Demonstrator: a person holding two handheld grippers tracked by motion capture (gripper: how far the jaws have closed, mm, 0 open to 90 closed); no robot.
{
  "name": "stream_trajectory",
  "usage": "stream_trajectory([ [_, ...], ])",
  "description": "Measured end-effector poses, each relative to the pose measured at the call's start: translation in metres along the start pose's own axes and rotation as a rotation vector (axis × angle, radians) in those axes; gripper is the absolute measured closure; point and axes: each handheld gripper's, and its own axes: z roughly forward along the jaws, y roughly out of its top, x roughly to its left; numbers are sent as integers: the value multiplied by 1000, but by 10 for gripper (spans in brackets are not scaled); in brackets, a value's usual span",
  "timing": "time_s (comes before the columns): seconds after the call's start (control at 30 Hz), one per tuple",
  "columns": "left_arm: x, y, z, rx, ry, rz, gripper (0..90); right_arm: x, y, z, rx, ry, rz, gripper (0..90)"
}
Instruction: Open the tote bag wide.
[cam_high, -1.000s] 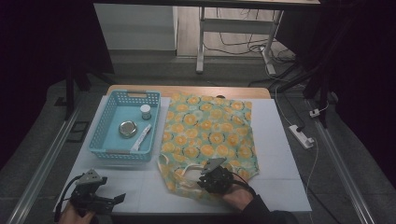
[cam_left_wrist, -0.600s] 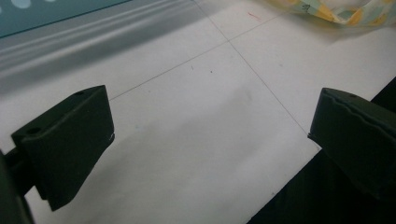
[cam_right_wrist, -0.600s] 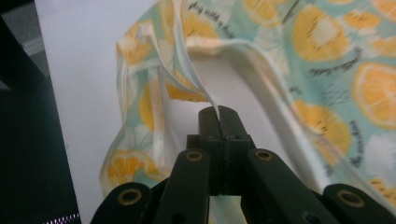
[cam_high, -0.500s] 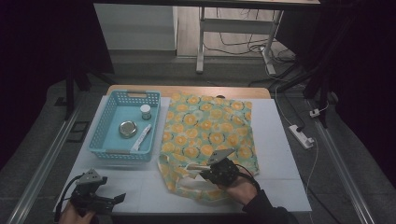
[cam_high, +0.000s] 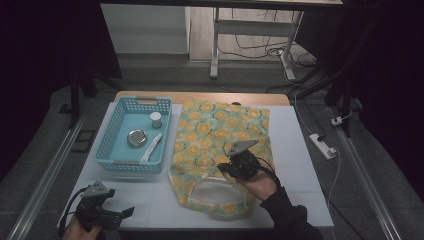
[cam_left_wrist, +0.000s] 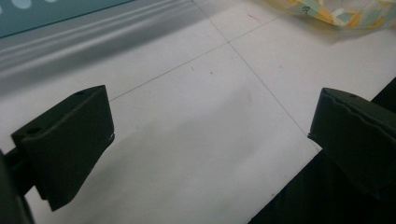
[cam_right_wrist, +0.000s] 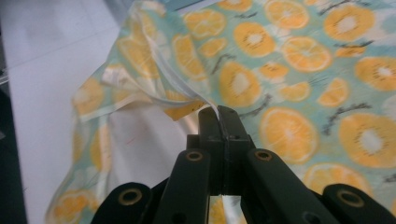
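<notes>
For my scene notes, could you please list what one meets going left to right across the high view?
Left gripper → blue basket → orange-print bag → right gripper, shut on the bag's edge → white power strip.

Right gripper (cam_high: 226, 167) closed on bag (cam_high: 220, 145) edge, lifted it up, mouth opened.

Dim room, table lit (edges dark).

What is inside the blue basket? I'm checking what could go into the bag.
Inside the blue basket lie a round metal tin, a small white-capped jar and a white tube. Whatever might lie under them is covered.
</notes>
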Motion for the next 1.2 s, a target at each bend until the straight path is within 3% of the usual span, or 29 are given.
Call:
stream_trajectory([
  [0.23,0,0,0,0,0,-2,0,-19,11,0,-9,-17,22,900],
  [0.33,0,0,0,-1,-1,-3,0,-35,17,3,-22,-11,47,900],
  [0.7,1,0,0,-4,5,-9,0,-71,38,12,-68,-65,67,900],
  [0.87,-1,1,0,-2,19,-5,0,-86,45,16,-87,-55,99,900],
  [1.2,-1,1,0,-21,44,-1,0,-112,54,24,-79,-97,126,900],
])
